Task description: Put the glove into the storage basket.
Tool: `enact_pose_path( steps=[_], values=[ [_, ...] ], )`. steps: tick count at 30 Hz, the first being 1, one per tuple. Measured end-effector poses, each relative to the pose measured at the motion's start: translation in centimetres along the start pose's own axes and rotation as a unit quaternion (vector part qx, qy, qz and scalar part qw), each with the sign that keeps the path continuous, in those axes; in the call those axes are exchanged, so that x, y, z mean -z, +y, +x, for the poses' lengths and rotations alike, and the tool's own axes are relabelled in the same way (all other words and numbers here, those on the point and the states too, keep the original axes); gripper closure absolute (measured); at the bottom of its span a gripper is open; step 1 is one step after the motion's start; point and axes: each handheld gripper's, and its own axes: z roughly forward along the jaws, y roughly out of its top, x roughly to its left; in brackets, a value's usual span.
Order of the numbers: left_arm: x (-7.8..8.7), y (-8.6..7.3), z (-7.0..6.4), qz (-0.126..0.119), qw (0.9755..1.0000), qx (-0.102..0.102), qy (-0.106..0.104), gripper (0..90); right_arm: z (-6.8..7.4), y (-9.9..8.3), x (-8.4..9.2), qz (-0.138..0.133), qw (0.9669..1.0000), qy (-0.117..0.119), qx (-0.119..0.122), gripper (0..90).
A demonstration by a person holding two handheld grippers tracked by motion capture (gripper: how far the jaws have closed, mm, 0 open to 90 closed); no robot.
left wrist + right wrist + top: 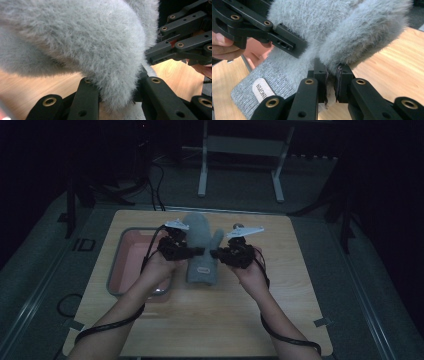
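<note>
Left gripper: black two-jaw tool in the person's left hand, grey three-cornered plate on top, cable trailing back along the forearm. Jaws closed on the left edge of the fuzzy grey knitted mitten; in the left gripper view the fur bulges up between the two black jaws.

Right gripper: matching black tool in the right hand. Jaws nearly together, pinching a fold of mitten fabric where the thumb meets the palm, seen in the right gripper view. The two grippers face each other across the mitten, tips near one another.

Mitten: lies flat at the middle of the light wooden tabletop, fingertip end toward the far edge, thumb on the right, ribbed plain-knit cuff toward the person. A small pale oval label with dark lettering is sewn on the cuff.

Grey-rimmed rectangular tray with a pink inside: on the table just left of the mitten, under the left forearm.

Surroundings: dim room; white metal frame legs on the floor beyond the table.
</note>
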Motion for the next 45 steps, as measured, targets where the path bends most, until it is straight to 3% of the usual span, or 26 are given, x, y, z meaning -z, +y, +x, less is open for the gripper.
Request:
enact_pose_path(
  steps=[12, 19, 23, 26, 30, 35, 40, 45],
  values=[
    [6.0, -0.1, 3.9, 0.003, 0.9995, 0.004, 0.032, 74.6, 4.1, 4.9, -4.1, -0.005, 0.9990, 0.007, 0.043, 82.4],
    [9.1, -1.5, 6.5, 0.007, 0.9979, 0.018, 0.061, 74.6, 6.6, 7.1, -7.6, 0.005, 0.9987, 0.019, 0.048, 82.5],
    [9.9, -3.1, 8.4, 0.018, 0.9967, 0.037, 0.070, 74.6, 8.1, 7.5, -10.2, 0.017, 0.9980, 0.016, 0.058, 82.6],
    [9.5, -4.7, 9.9, 0.023, 0.9956, 0.061, 0.068, 74.6, 8.7, 7.2, -12.2, 0.036, 0.9975, 0.013, 0.060, 82.6],
    [7.6, -7.1, 11.7, 0.039, 0.9932, 0.091, 0.061, 74.4, 8.4, 5.9, -15.0, 0.074, 0.9961, 0.014, 0.046, 82.6],
    [5.0, -9.2, 13.0, 0.076, 0.9882, 0.113, 0.072, 74.3, 8.1, 4.0, -18.1, 0.130, 0.9908, -0.006, 0.038, 82.6],
    [3.4, -10.2, 13.6, 0.104, 0.9821, 0.133, 0.083, 74.1, 8.1, 2.9, -20.3, 0.170, 0.9842, -0.026, 0.044, 82.5],
    [2.3, -10.0, 13.9, 0.128, 0.9772, 0.143, 0.090, 73.7, 8.0, 3.0, -20.9, 0.196, 0.9781, -0.042, 0.056, 81.1]
  ],
)
